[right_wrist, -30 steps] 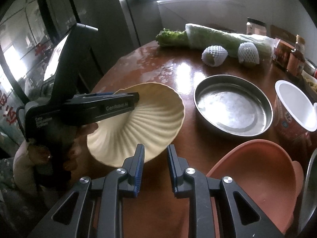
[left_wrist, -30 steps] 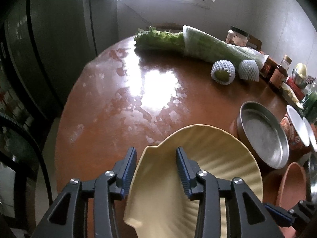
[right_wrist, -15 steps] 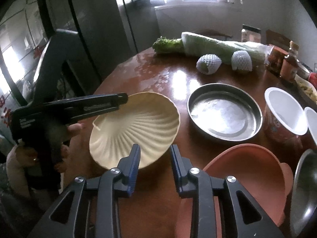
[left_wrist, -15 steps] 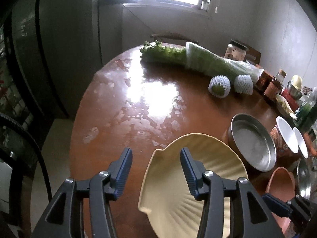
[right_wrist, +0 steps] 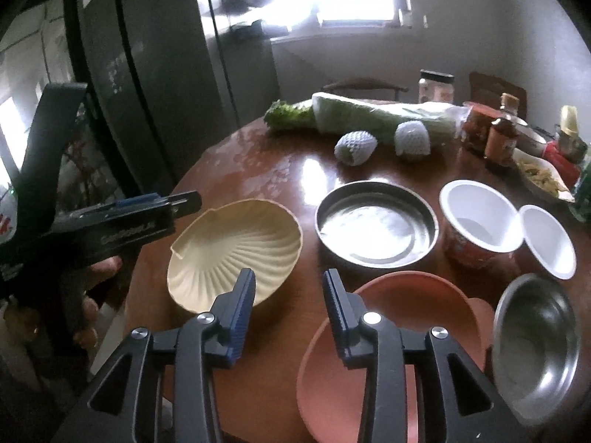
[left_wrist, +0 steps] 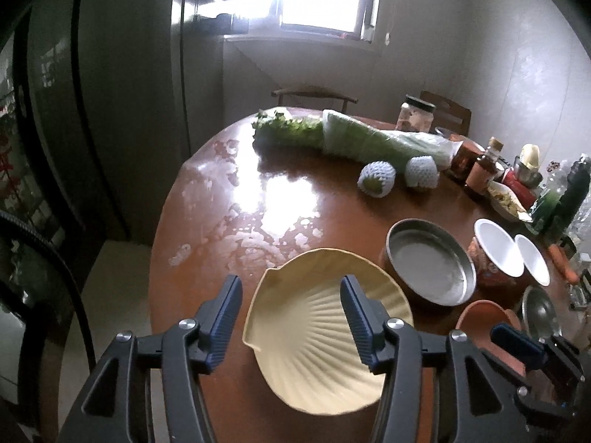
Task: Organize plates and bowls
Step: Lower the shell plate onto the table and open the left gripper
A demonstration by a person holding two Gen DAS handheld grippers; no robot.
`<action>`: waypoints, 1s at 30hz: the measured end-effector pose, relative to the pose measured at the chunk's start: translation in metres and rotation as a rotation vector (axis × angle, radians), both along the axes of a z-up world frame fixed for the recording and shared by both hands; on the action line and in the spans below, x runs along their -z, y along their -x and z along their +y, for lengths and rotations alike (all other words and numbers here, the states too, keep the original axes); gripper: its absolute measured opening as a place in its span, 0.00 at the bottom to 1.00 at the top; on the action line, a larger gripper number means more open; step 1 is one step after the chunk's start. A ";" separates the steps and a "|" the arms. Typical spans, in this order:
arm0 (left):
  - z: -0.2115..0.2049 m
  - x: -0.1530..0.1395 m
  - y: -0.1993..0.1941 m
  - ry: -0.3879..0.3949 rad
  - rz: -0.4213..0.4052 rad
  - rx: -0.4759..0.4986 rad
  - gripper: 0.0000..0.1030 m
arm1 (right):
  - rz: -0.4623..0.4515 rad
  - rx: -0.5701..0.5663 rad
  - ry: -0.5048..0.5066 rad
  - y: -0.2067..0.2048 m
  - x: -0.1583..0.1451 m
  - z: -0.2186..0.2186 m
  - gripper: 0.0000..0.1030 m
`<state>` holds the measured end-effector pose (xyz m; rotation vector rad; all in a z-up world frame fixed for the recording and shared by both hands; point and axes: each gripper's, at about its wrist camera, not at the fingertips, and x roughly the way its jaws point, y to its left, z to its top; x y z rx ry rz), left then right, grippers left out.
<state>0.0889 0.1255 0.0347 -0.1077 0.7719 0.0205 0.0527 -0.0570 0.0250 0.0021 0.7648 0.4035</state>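
Both grippers have lifted off the shell plate, now lying free near the table's edge, left gripper and right gripper opening emptily, so clear the rim fully before reaching.

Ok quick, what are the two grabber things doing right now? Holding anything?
Left gripper: jaws opening, holding nothing; the shell plate lies on the table.
Right gripper: jaws opening, nothing between them.
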 end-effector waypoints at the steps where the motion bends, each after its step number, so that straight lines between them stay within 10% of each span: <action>1: -0.002 -0.003 0.003 -0.002 -0.006 0.003 0.54 | -0.009 0.004 -0.002 0.002 -0.003 -0.002 0.38; 30: -0.089 -0.044 0.053 0.003 -0.094 0.174 0.54 | -0.184 0.224 -0.050 0.067 -0.066 -0.105 0.54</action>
